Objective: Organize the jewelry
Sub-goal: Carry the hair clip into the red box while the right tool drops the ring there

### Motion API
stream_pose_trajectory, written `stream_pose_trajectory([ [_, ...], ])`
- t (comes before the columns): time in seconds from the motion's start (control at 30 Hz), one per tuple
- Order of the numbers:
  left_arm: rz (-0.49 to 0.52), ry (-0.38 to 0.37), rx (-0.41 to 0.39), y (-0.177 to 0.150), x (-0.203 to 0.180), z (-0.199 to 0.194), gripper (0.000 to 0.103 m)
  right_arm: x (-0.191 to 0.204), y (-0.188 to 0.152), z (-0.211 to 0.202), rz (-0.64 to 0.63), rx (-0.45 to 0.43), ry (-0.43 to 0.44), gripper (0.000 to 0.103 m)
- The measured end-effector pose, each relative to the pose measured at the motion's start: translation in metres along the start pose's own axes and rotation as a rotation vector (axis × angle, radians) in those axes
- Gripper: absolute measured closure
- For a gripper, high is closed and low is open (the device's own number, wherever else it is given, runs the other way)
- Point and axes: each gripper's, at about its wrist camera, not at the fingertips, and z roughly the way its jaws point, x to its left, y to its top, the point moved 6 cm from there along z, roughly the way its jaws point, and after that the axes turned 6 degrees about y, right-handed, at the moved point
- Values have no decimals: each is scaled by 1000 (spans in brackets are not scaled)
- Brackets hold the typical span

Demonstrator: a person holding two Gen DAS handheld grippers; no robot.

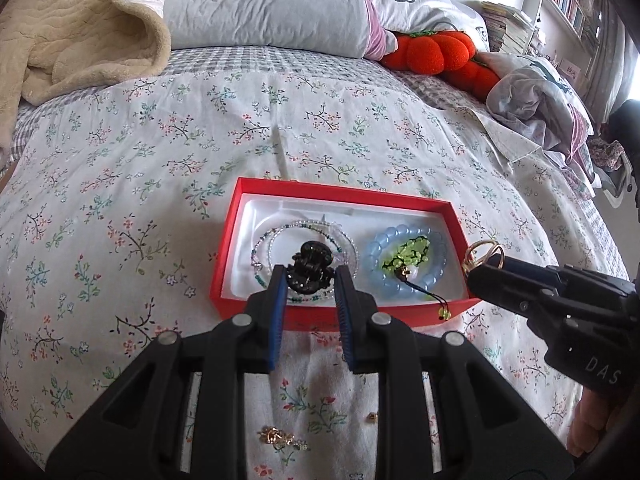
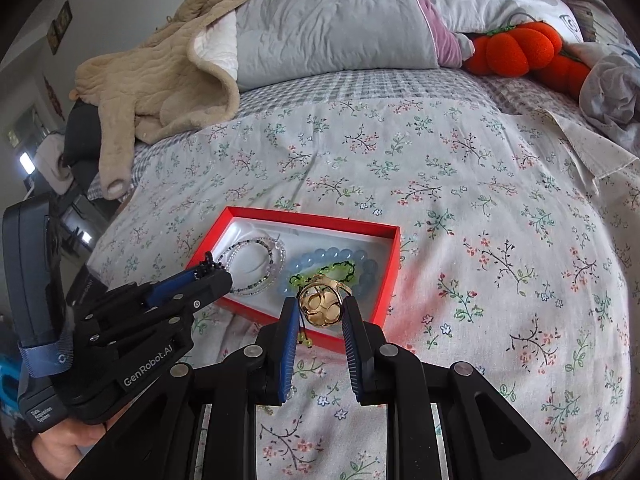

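Note:
A red box (image 1: 228,248) with a white lining lies on the floral bedspread; it also shows in the right wrist view (image 2: 390,264). Inside lie clear bead necklaces (image 1: 276,240), a blue bead bracelet (image 1: 432,280) and a green bead charm (image 1: 412,252). My left gripper (image 1: 310,276) is shut on a black hair claw clip (image 1: 310,268), held over the box's left part. My right gripper (image 2: 322,310) is shut on a gold openwork hair clip (image 2: 322,306), held over the box's near right edge.
Small gold jewelry pieces (image 1: 278,438) and a tiny gold stud (image 1: 372,417) lie on the bedspread below my left gripper. A beige blanket (image 1: 72,32), grey pillows (image 1: 272,4) and an orange plush (image 1: 432,50) are at the bed's far end.

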Motion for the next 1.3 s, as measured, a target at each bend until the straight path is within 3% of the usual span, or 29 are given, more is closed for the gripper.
stream_pose_trajectory([
  [0.5, 51, 39, -13, 3, 0, 13, 76, -8, 1, 19, -24, 16, -2, 81],
  [0.67, 51, 45, -23, 5, 2, 6, 66, -10, 3, 21, -20, 18, -8, 81],
  [0.9, 59, 66, -31, 5, 8, -5, 62, -7, 7, 23, -33, 12, -17, 80],
  [1.03, 47, 77, -38, 6, 14, -12, 48, -6, 8, 22, -25, 24, -7, 79],
  [1.13, 44, 88, -33, 5, 17, -16, 46, -5, 8, 16, -34, 17, -18, 75],
  [1.17, 41, 92, -28, 4, 19, -18, 45, -6, 8, 14, -31, 14, -19, 68],
  [1.2, 36, 94, -23, 3, 20, -19, 45, -6, 7, 11, -25, 7, -18, 51],
  [1.23, 31, 96, -15, 2, 22, -20, 44, -7, 8, 6, -20, -10, -16, 44],
  [1.3, 24, 98, 3, -1, 24, -22, 39, -6, 8, -1, -22, -30, -17, 39],
])
